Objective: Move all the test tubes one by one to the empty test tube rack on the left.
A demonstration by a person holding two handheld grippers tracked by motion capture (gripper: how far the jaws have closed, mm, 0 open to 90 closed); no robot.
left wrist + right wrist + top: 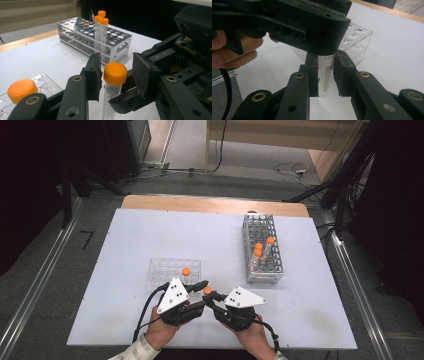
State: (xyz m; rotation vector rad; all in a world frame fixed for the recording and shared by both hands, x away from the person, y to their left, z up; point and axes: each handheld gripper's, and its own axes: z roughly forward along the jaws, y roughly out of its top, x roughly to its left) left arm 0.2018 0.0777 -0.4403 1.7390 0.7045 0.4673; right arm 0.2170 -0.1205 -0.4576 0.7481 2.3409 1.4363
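Centrifuge tube (pixel 112 100) with an orange screw cap (pixel 115 73) is held upright by the right gripper (pixel 325 77), whose jaws are closed on the clear body of the tube, below the cap. Around the cap the left gripper (pixel 116 72) is placed; one pad (pixel 93 75) is seen touching or almost touching the cap, while a small gap is seen on the other side, so the cap is judged not yet clamped. In the high view the tube (pixel 207 291) is found between both grippers, near the front edge of the white table (pixel 125 320). At 10 o'clock from it a clear plastic rack (pixel 165 267) with one capped tube (pixel 185 271) is standing, and at 1 o'clock a metal rack (pixel 262 270) with three capped tubes (pixel 260 249). The step in hand is judged to be the unscrewing of the cap. For the next move, the left jaws must be closed fully on the cap and then turned, while the body is kept steady.
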